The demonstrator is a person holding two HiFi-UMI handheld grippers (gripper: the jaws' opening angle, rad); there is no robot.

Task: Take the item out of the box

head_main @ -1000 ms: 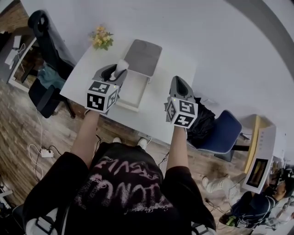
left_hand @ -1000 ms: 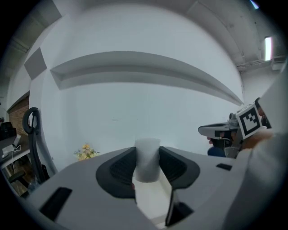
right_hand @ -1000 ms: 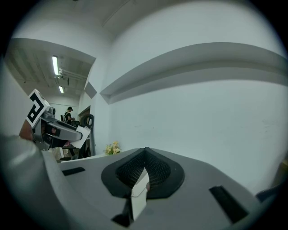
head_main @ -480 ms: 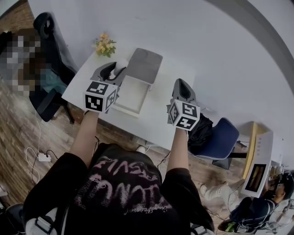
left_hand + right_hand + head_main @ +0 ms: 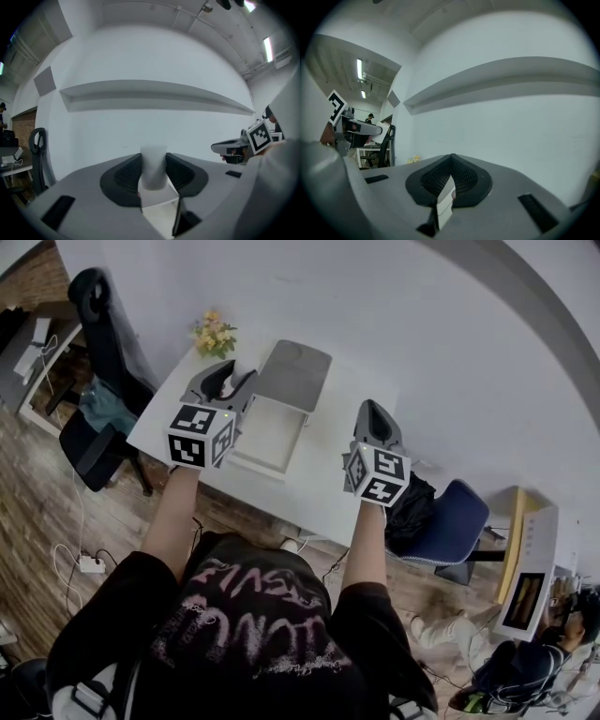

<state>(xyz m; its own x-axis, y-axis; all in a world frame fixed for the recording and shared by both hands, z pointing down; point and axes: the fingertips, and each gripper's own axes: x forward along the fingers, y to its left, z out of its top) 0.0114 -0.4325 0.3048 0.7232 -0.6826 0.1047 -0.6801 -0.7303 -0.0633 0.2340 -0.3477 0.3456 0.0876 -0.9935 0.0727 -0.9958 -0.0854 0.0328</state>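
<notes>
The left tongs (image 5: 153,156) were clamped on the item (image 5: 153,169), a smooth, frosted-white cylinder. It stood upright between the ribbed black pads (image 5: 125,176), long axis vertical, its top end poking above them. It hung in the air off the left side of the box (image 5: 267,432), a shallow white rectangular tray with its flat grey lid (image 5: 293,374) thrown open on the white bench (image 5: 322,470). The right tongs (image 5: 451,159) were pinched together, holding nothing.
</notes>
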